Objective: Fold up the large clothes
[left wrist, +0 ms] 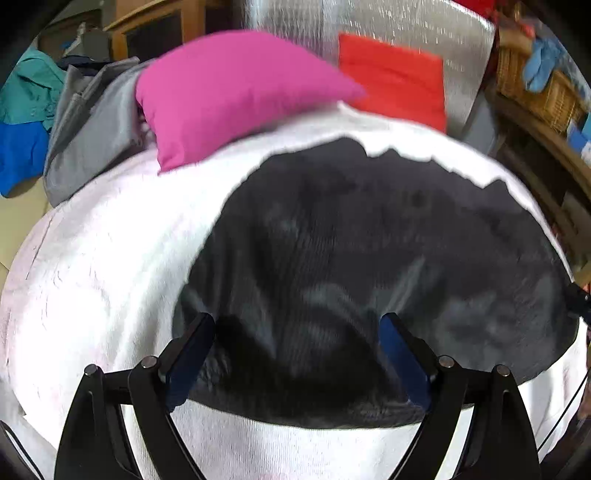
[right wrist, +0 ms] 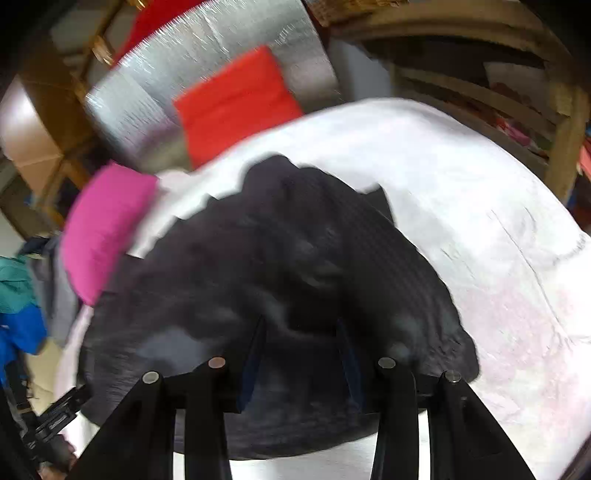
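Note:
A dark knitted garment [left wrist: 369, 229] lies crumpled on a white bedcover [left wrist: 110, 258]. My left gripper [left wrist: 295, 332] hovers over its near edge with the jaws spread wide and nothing pinched between them. In the right wrist view the same dark garment [right wrist: 295, 240] bulges up around my right gripper [right wrist: 301, 332]. Its blue-padded fingers [right wrist: 255, 350] stand fairly close together, with a bunch of the dark fabric filling the gap between them. Both pictures are blurred.
A pink cushion [left wrist: 229, 92] and a red cushion [left wrist: 391, 77] lie at the far end of the bed against a silver foil mat [left wrist: 406, 26]. Grey clothes [left wrist: 92, 136] and a teal and blue garment [left wrist: 26, 122] are heaped at the left. Wooden shelves [right wrist: 517, 103] stand to the right.

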The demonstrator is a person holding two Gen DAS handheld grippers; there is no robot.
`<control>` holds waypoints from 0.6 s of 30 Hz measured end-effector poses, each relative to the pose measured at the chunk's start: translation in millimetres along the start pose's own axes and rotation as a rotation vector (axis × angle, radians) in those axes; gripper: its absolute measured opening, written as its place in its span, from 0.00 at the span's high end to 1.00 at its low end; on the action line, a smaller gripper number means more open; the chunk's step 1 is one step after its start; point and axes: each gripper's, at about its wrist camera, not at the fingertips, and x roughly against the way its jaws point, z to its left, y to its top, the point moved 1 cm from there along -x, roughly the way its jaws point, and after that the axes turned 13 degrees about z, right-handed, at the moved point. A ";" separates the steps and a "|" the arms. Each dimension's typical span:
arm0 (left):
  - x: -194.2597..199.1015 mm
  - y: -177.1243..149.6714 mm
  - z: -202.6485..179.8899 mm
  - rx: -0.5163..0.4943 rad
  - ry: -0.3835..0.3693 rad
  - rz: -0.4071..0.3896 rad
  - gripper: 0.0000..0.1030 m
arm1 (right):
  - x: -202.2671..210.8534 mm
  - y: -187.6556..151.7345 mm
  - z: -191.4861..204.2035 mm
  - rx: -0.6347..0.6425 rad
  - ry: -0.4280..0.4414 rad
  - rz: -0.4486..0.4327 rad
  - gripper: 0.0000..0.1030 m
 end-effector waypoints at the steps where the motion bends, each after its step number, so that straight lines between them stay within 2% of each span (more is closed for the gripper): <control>1: 4.4 -0.2 1.7 0.004 0.011 -0.010 0.12 | 0.8 -1.5 6.2 0.026 0.014 -0.001 0.58; 3: -4.8 5.1 3.8 0.013 0.050 -0.001 0.12 | -3.3 -7.2 21.4 0.078 0.041 0.029 0.59; 5: -19.9 4.8 4.8 0.021 0.077 0.062 0.12 | -13.8 -12.4 35.7 0.124 0.051 0.079 0.60; 7: -36.0 3.8 2.7 0.008 0.086 0.113 0.10 | -30.3 -15.5 48.2 0.168 0.026 0.138 0.60; 9: -39.2 5.4 -0.6 -0.009 0.127 0.103 0.06 | -39.7 -19.9 55.3 0.209 -0.023 0.172 0.60; 11: -36.4 5.0 -0.6 -0.007 0.127 0.104 0.06 | -37.9 -18.8 57.4 0.211 -0.023 0.171 0.60; 14: -33.0 5.7 4.8 0.031 0.084 0.098 0.06 | -28.2 -14.5 47.3 0.153 0.052 0.153 0.60; 18: -26.4 8.0 8.1 0.063 0.053 0.056 0.06 | -26.0 -7.1 41.6 0.128 0.047 0.119 0.60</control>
